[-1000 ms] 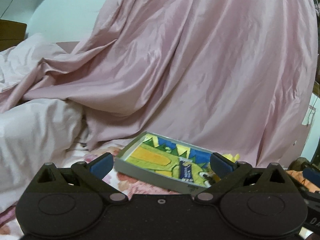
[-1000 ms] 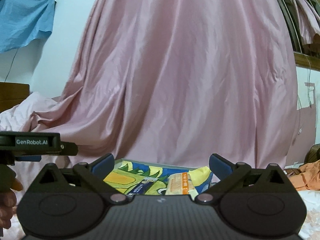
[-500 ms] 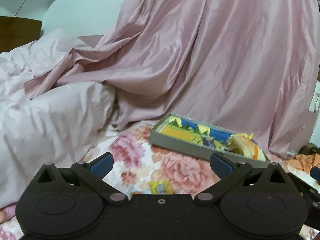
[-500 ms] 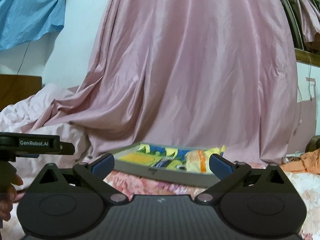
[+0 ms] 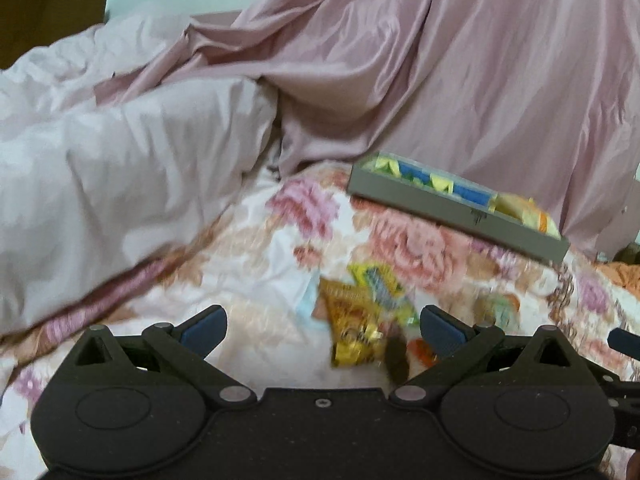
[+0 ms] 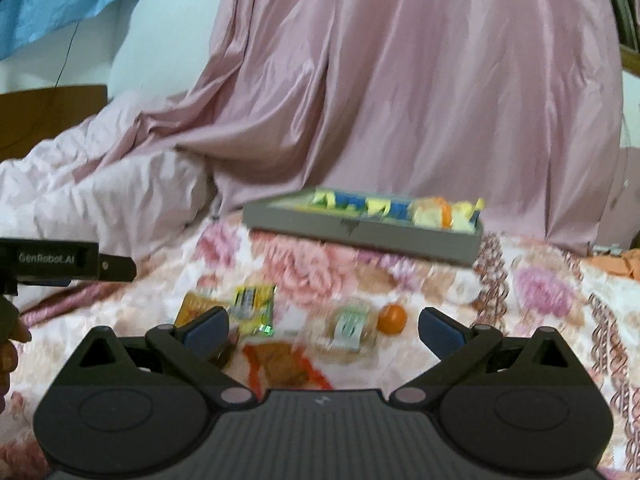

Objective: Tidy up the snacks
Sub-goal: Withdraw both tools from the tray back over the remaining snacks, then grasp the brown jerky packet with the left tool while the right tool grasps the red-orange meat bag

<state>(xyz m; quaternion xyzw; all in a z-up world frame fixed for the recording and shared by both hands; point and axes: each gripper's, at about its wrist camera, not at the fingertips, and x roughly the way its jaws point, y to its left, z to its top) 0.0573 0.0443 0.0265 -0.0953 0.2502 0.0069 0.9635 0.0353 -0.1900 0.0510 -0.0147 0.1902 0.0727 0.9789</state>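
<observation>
A shallow grey box (image 5: 456, 204) (image 6: 360, 232) with a yellow and blue lining lies at the back of the floral bedspread, with a pale yellow packet (image 5: 524, 212) (image 6: 436, 214) in its right end. Several loose snack packets lie nearer: a gold packet (image 5: 352, 328), a yellow-green packet (image 5: 380, 280) (image 6: 254, 308), an orange-red packet (image 6: 284, 364), a clear wrapped snack (image 6: 352, 328) and a small orange ball (image 6: 392, 319). My left gripper (image 5: 322, 326) hovers open over the gold packet. My right gripper (image 6: 322, 326) hovers open above the orange-red packet. Both are empty.
A floral bedspread (image 5: 256, 248) covers the bed. A pale pink duvet (image 5: 120, 184) is heaped at the left and a pink satin drape (image 6: 420, 80) hangs behind the box. The left gripper's body (image 6: 52, 264) and a hand show at the left edge.
Both grippers have pulled back from the grey box and tilted down, so the loose snacks on the bedspread have come into view. Both stay open.
</observation>
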